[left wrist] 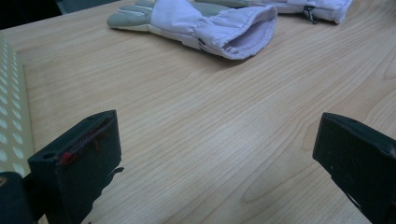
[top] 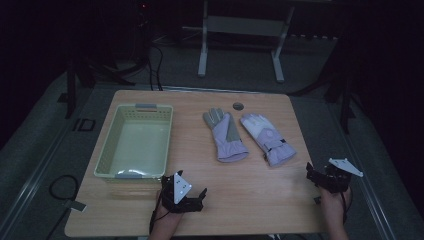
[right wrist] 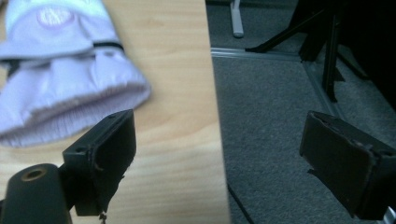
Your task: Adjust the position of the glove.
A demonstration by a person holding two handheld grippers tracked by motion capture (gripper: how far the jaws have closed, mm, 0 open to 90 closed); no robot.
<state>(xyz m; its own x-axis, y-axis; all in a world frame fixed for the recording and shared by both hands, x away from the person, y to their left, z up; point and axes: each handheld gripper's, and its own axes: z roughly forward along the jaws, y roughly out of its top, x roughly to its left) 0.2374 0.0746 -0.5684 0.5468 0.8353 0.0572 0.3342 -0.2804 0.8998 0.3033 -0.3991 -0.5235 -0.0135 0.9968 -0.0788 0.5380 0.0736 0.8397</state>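
Note:
Two pale lilac winter gloves lie side by side in the middle of the wooden table (top: 250, 190). The left glove (top: 225, 136) (left wrist: 205, 23) has grey palm patches and its cuff faces me. The right glove (top: 267, 138) (right wrist: 60, 79) shows a white back and a black strap. My left gripper (top: 192, 197) (left wrist: 217, 158) rests near the front edge, below the basket, jaws wide open over bare wood. My right gripper (top: 315, 176) (right wrist: 219, 154) hovers open at the table's right edge, just right of the right glove's cuff.
A pale green perforated basket (top: 137, 111) (left wrist: 9, 116) stands on the left of the table with nothing in it. A small dark round disc (top: 238, 106) lies near the far edge. Grey carpet (right wrist: 280, 107) drops off beyond the right edge; a white stand (top: 240, 30) is behind.

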